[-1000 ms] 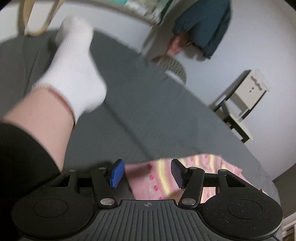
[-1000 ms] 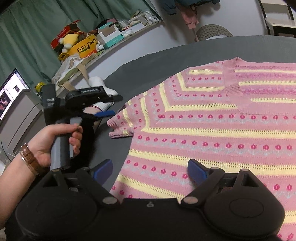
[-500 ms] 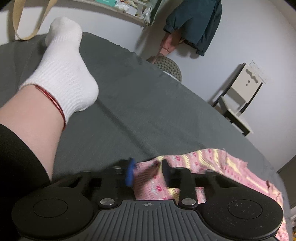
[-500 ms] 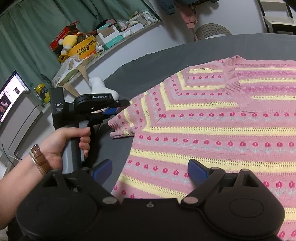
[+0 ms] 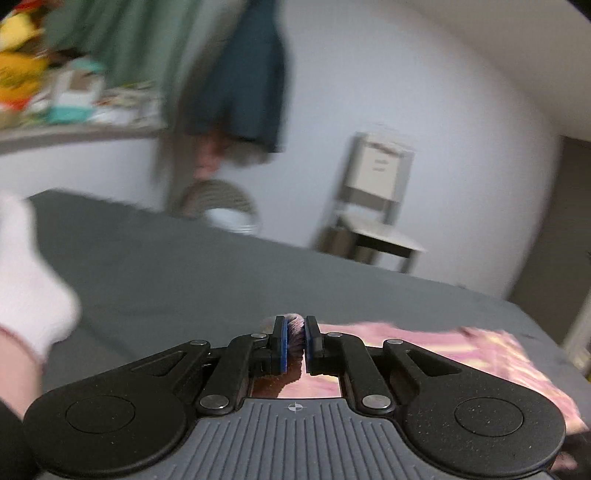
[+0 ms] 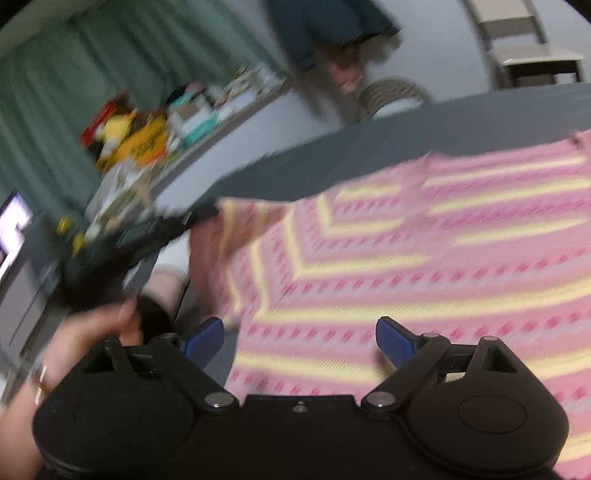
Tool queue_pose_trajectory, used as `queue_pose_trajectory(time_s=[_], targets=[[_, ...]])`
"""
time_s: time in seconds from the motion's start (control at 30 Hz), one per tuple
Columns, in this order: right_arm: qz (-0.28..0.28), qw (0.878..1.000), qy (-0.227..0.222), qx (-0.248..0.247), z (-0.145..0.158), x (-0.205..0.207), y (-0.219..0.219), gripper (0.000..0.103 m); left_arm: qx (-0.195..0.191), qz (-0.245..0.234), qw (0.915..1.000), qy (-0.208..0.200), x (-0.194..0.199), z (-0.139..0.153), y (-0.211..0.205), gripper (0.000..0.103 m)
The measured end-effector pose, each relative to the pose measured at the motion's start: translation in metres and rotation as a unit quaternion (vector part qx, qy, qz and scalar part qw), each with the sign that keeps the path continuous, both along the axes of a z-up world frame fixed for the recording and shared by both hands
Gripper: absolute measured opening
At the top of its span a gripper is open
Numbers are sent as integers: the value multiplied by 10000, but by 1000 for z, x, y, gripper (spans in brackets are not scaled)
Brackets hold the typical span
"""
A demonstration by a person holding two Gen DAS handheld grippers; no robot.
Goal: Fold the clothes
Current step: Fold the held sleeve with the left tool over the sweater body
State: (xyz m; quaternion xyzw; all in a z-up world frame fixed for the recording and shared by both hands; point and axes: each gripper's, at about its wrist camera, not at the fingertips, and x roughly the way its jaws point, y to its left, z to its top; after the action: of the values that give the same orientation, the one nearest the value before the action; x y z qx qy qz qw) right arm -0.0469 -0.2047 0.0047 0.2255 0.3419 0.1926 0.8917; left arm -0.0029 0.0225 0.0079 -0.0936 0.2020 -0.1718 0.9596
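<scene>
While left tongs pinch sweater — right tongs agape

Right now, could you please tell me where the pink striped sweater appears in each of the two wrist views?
Left wrist view: the pink striped sweater lies low and right on the grey surface, its sleeve edge pinched in the left gripper.
Right wrist view: it fills the centre and right, beyond the open right gripper.
Shared landmark: the dark teal jacket hanging on the wall.

One sweater, two grippers, one chair.
</scene>
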Motion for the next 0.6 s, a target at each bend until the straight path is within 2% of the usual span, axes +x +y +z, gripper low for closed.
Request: queue_pose_trajectory(time_s=[0.13, 0.23, 0.3, 0.4, 0.5, 0.6], targets=[[-657, 9964, 92, 529, 4, 10, -39, 90, 384, -1094, 9931, -164, -35, 0, -58, 8], [-922, 9913, 203, 916, -1, 16, -58, 90, 587, -1543, 9863, 41, -45, -15, -93, 8], [-957, 9872, 382, 1218, -8, 23, -65, 89, 609, -1709, 9830, 287, -45, -26, -110, 8], [-883, 9811, 701, 1572, -23, 32, -66, 87, 702, -1739, 9813, 428, -46, -39, -121, 8], [-790, 9765, 969, 1753, -38, 41, -61, 74, 582, -1680, 9829, 477, -47, -38, -119, 8], [-686, 9733, 1178, 1848, -47, 48, -51, 67, 580, -1687, 9830, 441, -51, -36, -117, 8]])
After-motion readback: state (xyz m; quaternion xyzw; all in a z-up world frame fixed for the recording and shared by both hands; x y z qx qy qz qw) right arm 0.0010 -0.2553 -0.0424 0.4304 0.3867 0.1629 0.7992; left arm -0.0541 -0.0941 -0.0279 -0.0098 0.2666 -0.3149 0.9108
